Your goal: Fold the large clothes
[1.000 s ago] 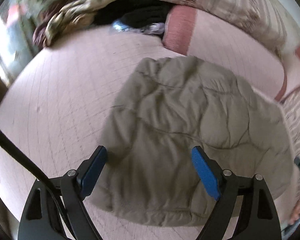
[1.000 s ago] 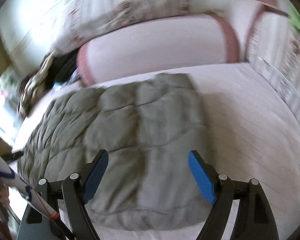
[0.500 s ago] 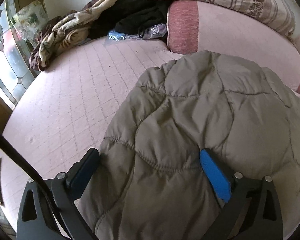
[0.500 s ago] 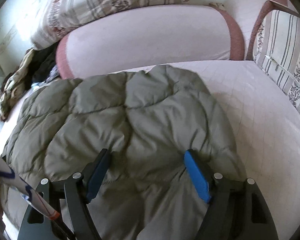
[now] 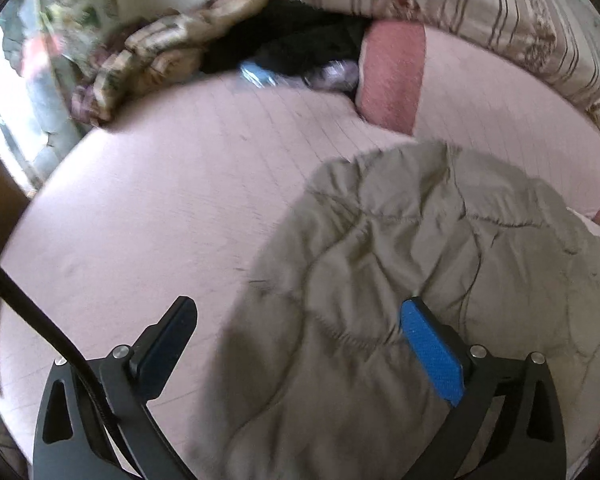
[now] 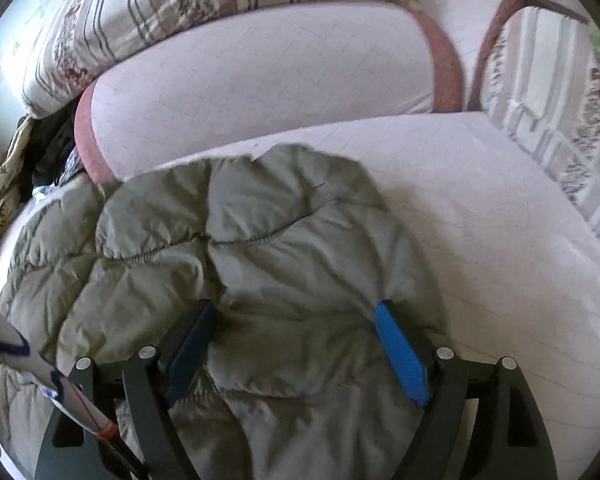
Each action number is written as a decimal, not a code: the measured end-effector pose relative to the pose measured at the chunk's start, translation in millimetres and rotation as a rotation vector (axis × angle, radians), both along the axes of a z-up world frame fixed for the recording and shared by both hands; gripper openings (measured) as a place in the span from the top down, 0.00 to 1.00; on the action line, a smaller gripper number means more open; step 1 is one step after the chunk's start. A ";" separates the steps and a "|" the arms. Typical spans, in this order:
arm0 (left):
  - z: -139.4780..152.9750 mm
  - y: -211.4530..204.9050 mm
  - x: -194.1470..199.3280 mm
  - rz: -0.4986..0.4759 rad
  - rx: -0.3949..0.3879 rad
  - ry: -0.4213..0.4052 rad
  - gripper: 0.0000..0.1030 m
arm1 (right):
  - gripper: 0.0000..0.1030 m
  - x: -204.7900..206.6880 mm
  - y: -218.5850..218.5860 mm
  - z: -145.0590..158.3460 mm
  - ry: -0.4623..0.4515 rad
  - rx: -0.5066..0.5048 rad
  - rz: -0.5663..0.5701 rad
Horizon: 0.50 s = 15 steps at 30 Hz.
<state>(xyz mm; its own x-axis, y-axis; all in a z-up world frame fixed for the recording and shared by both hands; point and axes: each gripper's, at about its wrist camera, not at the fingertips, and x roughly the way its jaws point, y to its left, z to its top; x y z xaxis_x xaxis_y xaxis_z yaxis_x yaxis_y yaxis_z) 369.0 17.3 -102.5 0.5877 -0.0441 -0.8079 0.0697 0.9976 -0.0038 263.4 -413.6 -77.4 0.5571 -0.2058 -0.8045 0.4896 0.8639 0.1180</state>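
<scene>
A grey-green quilted puffer jacket (image 5: 420, 280) lies folded on the pink quilted bed (image 5: 160, 208). My left gripper (image 5: 300, 320) is open, low over the jacket's left edge; its right blue pad (image 5: 432, 352) rests on the fabric and its left pad (image 5: 168, 344) is over the bed. In the right wrist view the jacket (image 6: 260, 248) fills the lower middle. My right gripper (image 6: 296, 328) is open and both pads press into the jacket's top layer near its right edge.
A pink bolster (image 6: 260, 88) runs along the back of the bed, with striped floral pillows (image 6: 160, 12) above it. A heap of patterned and black clothes (image 5: 204, 52) lies at the far left corner. A striped cushion (image 6: 552, 112) stands at the right.
The left gripper has shifted left and back, so its left pad is now off the jacket. The right gripper has pulled back slightly and stays pressed on the jacket.
</scene>
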 end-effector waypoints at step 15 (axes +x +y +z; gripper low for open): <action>132.0 78.3 -181.2 0.148 -0.024 -0.416 0.00 | 0.17 -163.6 46.0 46.9 -0.052 -0.027 -0.007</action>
